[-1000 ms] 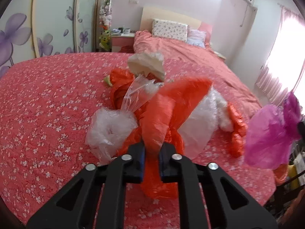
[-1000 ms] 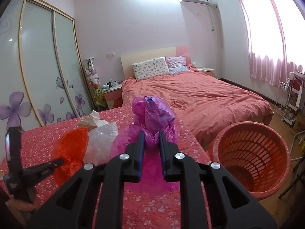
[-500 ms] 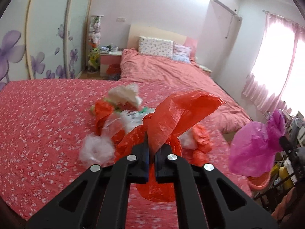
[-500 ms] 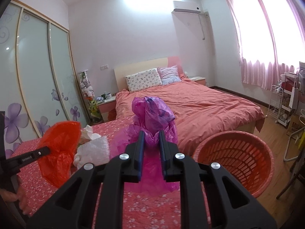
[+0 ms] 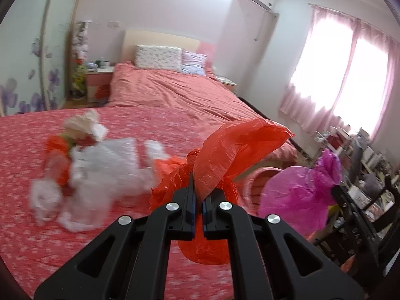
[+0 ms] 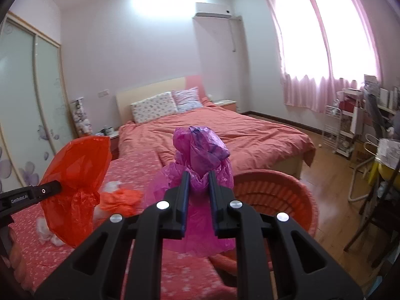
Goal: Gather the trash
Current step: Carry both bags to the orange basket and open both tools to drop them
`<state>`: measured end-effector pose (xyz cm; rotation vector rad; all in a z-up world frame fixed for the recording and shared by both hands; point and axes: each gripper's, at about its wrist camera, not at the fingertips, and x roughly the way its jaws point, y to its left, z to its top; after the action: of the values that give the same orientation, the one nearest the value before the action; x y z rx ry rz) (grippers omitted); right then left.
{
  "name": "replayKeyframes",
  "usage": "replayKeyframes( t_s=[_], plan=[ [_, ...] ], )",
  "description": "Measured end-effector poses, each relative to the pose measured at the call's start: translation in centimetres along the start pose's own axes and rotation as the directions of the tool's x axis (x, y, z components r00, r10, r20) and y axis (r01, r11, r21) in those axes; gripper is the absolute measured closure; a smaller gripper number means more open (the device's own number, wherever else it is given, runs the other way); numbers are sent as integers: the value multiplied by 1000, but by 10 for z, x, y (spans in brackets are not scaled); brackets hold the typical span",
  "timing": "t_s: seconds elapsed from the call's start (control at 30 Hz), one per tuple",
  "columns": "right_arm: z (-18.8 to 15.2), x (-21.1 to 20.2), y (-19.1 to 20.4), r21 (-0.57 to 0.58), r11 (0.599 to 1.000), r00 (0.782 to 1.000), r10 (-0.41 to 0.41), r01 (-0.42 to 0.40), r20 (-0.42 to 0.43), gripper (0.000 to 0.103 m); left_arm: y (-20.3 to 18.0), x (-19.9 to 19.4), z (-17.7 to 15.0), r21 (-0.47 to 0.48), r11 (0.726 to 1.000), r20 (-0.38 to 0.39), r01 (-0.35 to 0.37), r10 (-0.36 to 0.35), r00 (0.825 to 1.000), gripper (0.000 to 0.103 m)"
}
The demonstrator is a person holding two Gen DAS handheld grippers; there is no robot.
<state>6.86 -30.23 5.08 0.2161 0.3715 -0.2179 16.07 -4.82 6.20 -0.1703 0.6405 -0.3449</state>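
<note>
Bags pinched, one per hand-held gripper: left (image 5: 197, 206) on red bag (image 5: 232, 150), right (image 6: 197, 195) on pink bag (image 6: 200, 155). Both should clear the basket (image 6: 287, 190) rim at lower right before release.

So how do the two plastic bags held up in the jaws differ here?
The red bag is orange-red and pinched by the left gripper; the pink bag is magenta and pinched by the right gripper. The red bag fans out above its jaws like a flap, while the pink bag bunches into a knot. The pink bag hangs nearer the basket. Both are thin crumpled plastic, lifted off the bedspread.
</note>
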Motion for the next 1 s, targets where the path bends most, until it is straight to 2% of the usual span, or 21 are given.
replayKeyframes(
  t_s=[0.2, 0.4, 1.0],
  plan=[
    [3, 7, -33, 20, 997, 997, -71, 71, 11, 87, -35, 31, -2, 16, 995, -40, 95, -94, 995, 100],
    [5, 18, -56, 40, 992, 993, -119, 118, 12, 87, -60, 53, -6, 28, 988, -75, 151, -148, 986, 100],
    [-3, 44, -98, 80, 977, 980, -199, 200, -17, 87, -108, 93, -16, 52, 972, -143, 229, -220, 965, 100]
  ],
)
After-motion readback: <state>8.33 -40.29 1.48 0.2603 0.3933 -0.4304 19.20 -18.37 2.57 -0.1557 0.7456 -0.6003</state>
